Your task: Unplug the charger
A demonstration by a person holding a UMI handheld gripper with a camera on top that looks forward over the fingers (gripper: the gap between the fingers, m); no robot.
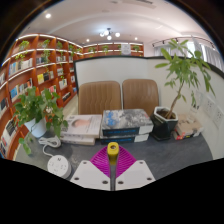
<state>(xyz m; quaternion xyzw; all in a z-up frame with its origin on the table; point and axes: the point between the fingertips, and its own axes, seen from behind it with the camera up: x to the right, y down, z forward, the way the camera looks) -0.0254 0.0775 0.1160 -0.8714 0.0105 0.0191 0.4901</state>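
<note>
Gripper [112, 170] clamped on yellow-topped charger [113, 149] above worktop [180, 150]; risk of slipping from pads [122, 163] if yanked askew.

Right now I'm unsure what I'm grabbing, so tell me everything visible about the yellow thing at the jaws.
The yellow object is small, rounded and glossy, plastic by its look, with a darker spot on top. It stands between the tips of the gripper, above the magenta pads. The white fingers flank it, but whether they press on it cannot be told. Its lower part is hidden. Beyond it lies the grey table.
</note>
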